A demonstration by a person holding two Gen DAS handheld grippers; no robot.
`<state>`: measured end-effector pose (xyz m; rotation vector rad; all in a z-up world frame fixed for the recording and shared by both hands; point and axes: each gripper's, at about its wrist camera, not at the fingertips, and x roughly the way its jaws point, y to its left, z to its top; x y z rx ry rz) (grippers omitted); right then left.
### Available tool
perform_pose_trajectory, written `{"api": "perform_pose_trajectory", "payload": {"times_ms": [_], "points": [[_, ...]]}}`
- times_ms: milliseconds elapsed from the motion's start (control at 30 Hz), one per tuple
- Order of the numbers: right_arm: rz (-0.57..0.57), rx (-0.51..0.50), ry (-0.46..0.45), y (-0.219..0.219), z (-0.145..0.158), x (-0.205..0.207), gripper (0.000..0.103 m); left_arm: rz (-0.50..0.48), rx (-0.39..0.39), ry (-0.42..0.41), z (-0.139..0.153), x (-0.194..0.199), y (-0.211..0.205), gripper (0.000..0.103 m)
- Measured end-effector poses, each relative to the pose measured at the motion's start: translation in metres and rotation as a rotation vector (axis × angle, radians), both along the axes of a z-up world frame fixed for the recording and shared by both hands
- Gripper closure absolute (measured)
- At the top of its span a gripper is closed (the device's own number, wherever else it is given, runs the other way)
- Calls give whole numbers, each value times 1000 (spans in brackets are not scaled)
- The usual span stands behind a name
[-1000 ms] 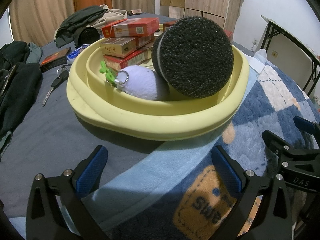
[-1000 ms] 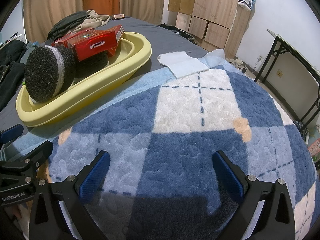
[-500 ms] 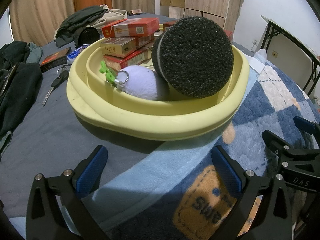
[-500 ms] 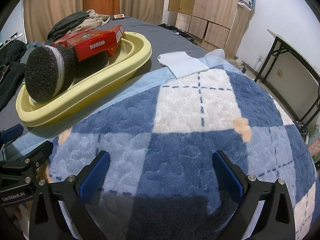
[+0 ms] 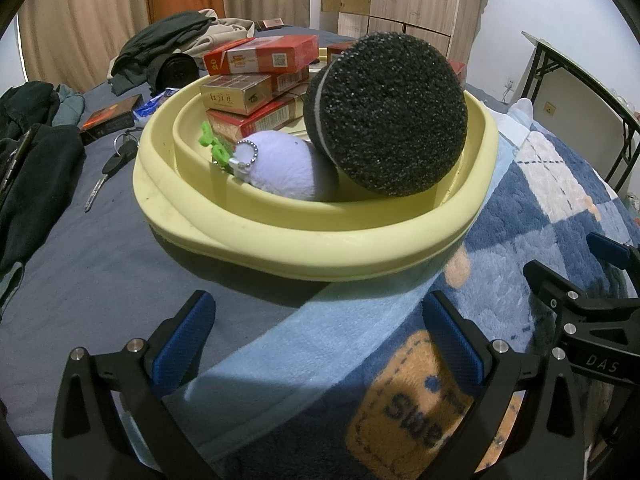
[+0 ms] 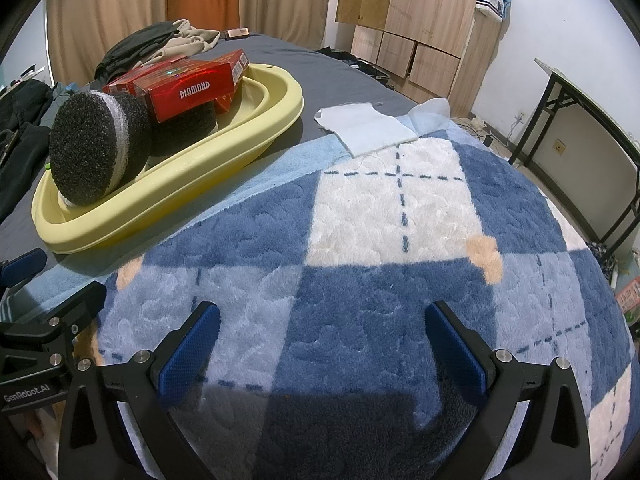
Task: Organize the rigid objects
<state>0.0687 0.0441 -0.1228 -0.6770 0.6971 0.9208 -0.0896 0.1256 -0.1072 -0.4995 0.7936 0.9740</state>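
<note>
Left claw (image 5: 316, 328) wide, empty, low over the bed just before the yellow basin (image 5: 320, 248). Basin holds black sponge disc (image 5: 390, 114), pale plush ball (image 5: 284, 166), stacked red boxes (image 5: 256, 80). Right claw (image 6: 322, 340) wide, empty, over the plaid blanket (image 6: 380, 220)

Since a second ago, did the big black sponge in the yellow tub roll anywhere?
No. The black sponge leans in the same spot against the yellow tub's rim, beside the purple fluffy ball.
</note>
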Motion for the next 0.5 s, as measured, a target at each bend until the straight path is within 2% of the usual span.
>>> {"api": "perform_pose_trajectory", "payload": {"times_ms": [500], "points": [[0, 0, 0, 0, 0, 0, 0, 0, -2, -2, -1, 0, 0, 0]]}}
